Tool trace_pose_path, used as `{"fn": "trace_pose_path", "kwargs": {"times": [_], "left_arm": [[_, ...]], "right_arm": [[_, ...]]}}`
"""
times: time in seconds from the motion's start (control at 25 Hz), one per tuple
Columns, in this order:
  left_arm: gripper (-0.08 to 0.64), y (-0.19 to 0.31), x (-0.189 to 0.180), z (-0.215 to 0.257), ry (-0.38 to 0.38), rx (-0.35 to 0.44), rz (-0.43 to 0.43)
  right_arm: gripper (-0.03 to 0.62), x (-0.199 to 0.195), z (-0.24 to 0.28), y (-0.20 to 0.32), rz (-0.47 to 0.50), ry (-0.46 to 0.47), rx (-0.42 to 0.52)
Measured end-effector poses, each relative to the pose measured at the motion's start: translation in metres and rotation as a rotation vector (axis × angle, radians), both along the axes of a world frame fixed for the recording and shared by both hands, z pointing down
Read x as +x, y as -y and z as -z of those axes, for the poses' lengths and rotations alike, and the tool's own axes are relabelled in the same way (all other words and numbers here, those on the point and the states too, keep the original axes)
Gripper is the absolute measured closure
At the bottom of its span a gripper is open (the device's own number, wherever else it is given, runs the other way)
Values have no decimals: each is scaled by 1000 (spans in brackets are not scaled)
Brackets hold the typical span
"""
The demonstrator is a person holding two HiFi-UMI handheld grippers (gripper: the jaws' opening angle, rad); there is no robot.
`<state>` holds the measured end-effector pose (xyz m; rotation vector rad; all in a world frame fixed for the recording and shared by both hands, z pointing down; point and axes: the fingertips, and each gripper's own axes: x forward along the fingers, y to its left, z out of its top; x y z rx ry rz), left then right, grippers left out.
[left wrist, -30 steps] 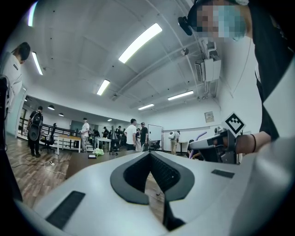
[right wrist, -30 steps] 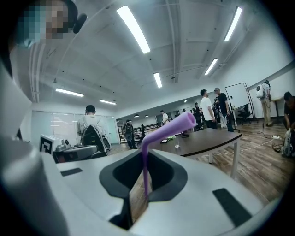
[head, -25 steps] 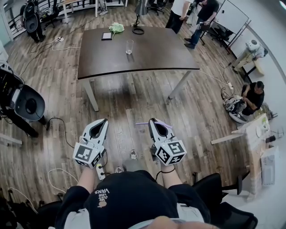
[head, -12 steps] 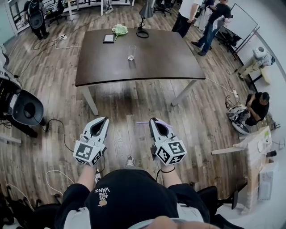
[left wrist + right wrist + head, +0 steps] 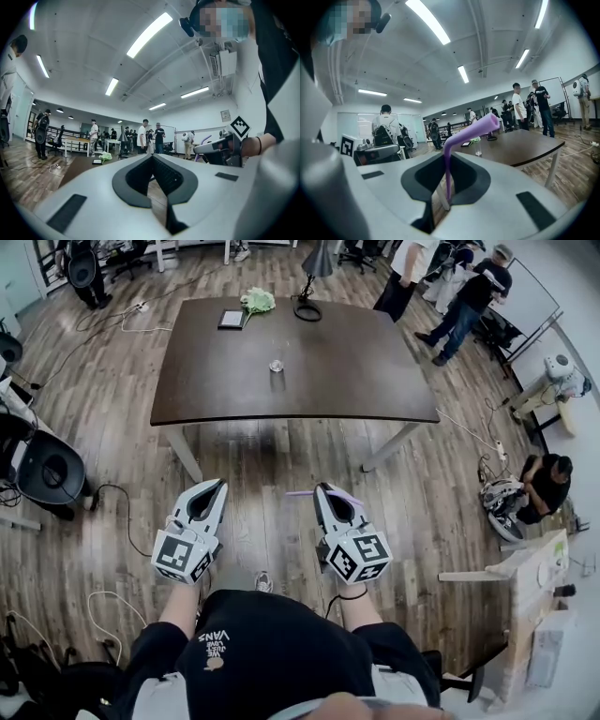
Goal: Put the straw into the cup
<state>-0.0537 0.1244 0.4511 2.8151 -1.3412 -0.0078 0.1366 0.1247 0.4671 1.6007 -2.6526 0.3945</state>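
A clear cup (image 5: pixel 276 365) stands near the middle of a dark brown table (image 5: pixel 366 371), well ahead of both grippers. My right gripper (image 5: pixel 322 487) is shut on a purple bendy straw (image 5: pixel 307 493), which lies crosswise at its tips over the wooden floor. In the right gripper view the straw (image 5: pixel 448 168) rises from between the jaws (image 5: pixel 446 154) and bends right, with the cup (image 5: pixel 478 151) small on the table (image 5: pixel 525 145) beyond. My left gripper (image 5: pixel 219 484) is level beside it, shut with nothing held. In the left gripper view its tips (image 5: pixel 151 157) meet and the right gripper (image 5: pixel 220 147) shows at right.
On the table's far end are a black lamp (image 5: pixel 307 304), a green bundle (image 5: pixel 256 300) and a small dark tablet (image 5: pixel 231 319). People stand at the upper right (image 5: pixel 469 296); one sits on the floor (image 5: pixel 548 482). An office chair (image 5: pixel 52 470) and cables (image 5: pixel 117 493) lie left.
The table and cup have come nearer in the head view as I walk toward them. Both grippers keep their pose, and the straw stays in the right one.
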Motion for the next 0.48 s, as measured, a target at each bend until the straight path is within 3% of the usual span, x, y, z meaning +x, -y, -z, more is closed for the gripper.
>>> {"fn": "trace_pose_path", "kwargs": {"times": [0.24,0.48], "left_arm": [[552,40,-13,-6,-3,-14,17],[552,100,-14,-5,-17,-4,-52]], "right_arm": [[552,-7,-5,38,-10,-4,-8],[552,-13,-2,85,-67,-17,-3]]}}
